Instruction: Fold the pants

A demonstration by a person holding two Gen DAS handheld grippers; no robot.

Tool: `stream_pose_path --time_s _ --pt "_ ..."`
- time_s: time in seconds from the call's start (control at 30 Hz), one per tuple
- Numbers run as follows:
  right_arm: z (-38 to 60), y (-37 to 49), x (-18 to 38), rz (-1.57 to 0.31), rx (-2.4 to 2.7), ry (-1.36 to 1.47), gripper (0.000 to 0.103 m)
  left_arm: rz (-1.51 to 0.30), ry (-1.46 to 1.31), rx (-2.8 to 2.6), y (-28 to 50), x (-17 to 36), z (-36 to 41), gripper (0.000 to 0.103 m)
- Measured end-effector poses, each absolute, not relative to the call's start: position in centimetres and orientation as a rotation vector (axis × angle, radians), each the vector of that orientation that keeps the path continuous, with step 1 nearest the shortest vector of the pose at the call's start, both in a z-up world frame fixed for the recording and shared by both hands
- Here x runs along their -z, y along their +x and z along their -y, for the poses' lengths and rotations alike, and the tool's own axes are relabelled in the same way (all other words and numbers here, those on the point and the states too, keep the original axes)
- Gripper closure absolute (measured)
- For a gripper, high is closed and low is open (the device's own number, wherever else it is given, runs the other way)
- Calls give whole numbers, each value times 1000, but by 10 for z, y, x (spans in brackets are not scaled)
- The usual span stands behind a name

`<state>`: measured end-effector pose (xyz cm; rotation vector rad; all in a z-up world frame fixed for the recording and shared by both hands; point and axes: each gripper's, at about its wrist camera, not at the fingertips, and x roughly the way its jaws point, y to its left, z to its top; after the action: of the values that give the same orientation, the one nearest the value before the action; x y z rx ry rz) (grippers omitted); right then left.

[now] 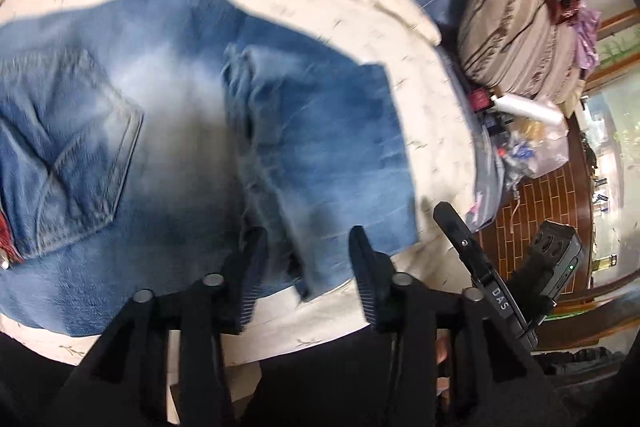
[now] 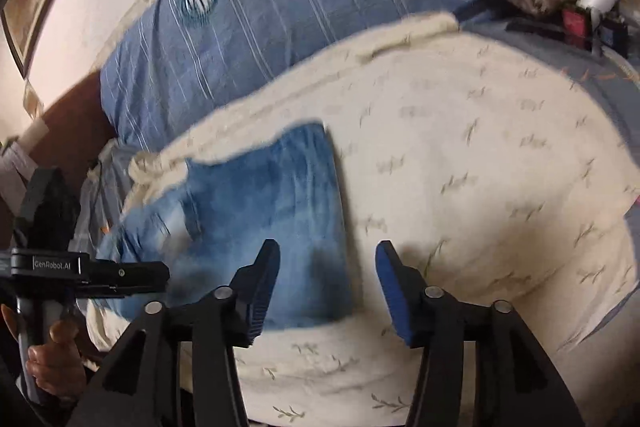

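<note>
Pants: I see the jeans (image 1: 168,131) folded on the cream blanket (image 2: 480,155), near the bed's front edge.
Left tongs (image 1: 306,247): parted, gripping nothing.
Right tongs (image 2: 326,263): parted, seemingly empty despite blur.

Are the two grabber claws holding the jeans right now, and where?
No. The left gripper and the right gripper both stand open above the folded jeans, which lie loose on the cream blanket. Nothing sits between either pair of fingers.

Both grippers are hanging nose-down with nothing gripped — the left gripper (image 1: 308,251) with jaws parted, the right gripper (image 2: 326,267) parted wider; a hand (image 2: 56,355) is gripping the left handle.
</note>
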<state>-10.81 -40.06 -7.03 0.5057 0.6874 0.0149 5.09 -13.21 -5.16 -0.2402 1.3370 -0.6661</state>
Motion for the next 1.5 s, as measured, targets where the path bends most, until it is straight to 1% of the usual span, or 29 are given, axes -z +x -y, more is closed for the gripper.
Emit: stream_pose_path --time_s 0.03,0.07,0.23,0.3,0.43,0.47,0.5,0.53,0.63,0.67,0.77,0.83,0.93,1.03,1.13,1.17,1.37,1.43,1.5 --pt "401 -107 65 -674 -15 506 40 -1323 -239 669 51 47 134 54" --pt "401 -106 63 -669 -16 503 38 -1314 -234 669 53 44 134 54" --pt "398 -89 63 -690 -24 474 38 -1317 -212 640 61 45 140 53" --pt "399 -77 65 -707 -29 465 36 -1326 -203 618 71 49 146 53" --pt "403 -41 67 -736 -45 463 35 -1354 -227 591 91 54 156 53" --pt "401 -34 68 -742 -48 454 32 -1353 -225 584 95 54 159 53" --pt "401 -26 70 -751 -42 443 31 -1350 -216 574 99 55 162 49" --pt "399 -18 73 -755 -46 438 31 -1350 -203 560 102 58 165 46" --pt "391 -1 92 -814 -77 408 31 -1385 -170 514 108 78 170 46" --pt "387 2 99 -841 -86 385 33 -1396 -164 497 109 85 170 46" --pt "374 -1 98 -826 -81 283 33 -1377 -152 504 108 87 168 47" --pt "375 -9 94 -822 -96 318 33 -1390 -143 518 108 85 168 47" --pt "380 -33 86 -786 -93 373 33 -1397 -203 555 104 78 157 48" --pt "384 -58 87 -769 -70 393 33 -1390 -203 582 93 76 152 46" --pt "385 -66 105 -853 -39 376 33 -1419 -158 562 88 89 157 47" --pt "385 -69 105 -846 -41 382 33 -1415 -158 557 86 90 158 47" --pt "385 -84 75 -781 13 377 32 -1402 -243 595 80 72 140 47" --pt "381 -92 65 -753 25 371 31 -1378 -263 599 78 64 130 46" --pt "375 -95 58 -742 23 360 27 -1365 -291 608 77 57 118 46"
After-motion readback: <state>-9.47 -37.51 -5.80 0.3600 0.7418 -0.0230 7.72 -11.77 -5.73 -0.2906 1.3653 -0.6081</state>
